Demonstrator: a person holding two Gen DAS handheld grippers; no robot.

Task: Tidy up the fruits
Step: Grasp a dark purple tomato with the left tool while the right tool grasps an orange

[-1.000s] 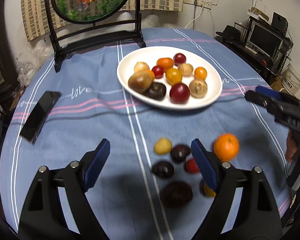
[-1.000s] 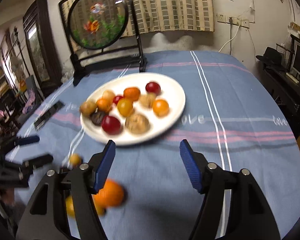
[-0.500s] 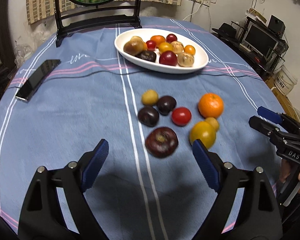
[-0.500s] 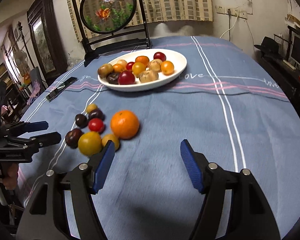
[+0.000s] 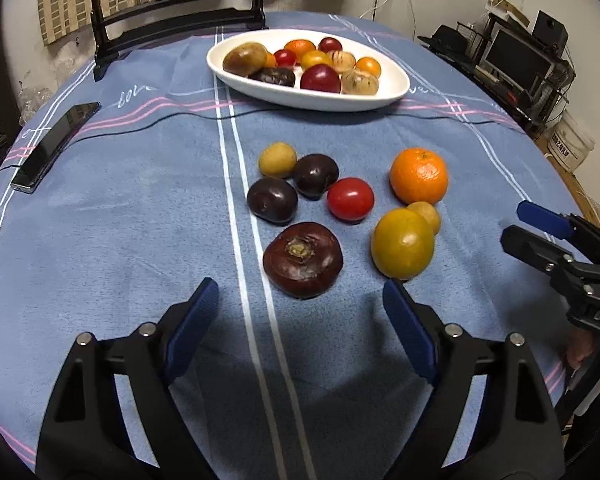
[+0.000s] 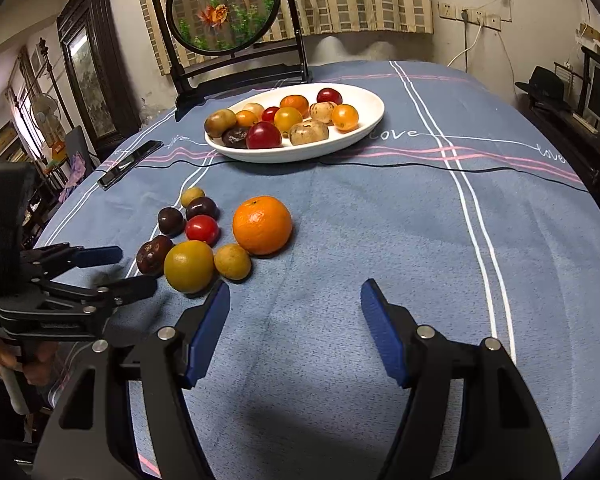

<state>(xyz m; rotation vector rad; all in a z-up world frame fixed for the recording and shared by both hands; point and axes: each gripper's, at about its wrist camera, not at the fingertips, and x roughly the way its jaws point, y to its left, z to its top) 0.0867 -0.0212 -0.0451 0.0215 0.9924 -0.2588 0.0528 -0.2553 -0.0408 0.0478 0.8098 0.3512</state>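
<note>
Left tongs (image 5: 300, 312), empty and closing, hover just short of the dark flat fruit (image 5: 303, 259); right tongs (image 6: 294, 320), half-open and empty, sit farther off.

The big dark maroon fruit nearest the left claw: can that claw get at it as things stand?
Probably yes. The big dark maroon fruit lies just ahead of the left claw, nothing between them; its jaws, though closing, stand wider than the fruit. The yellow-green fruit sits clear.
</note>
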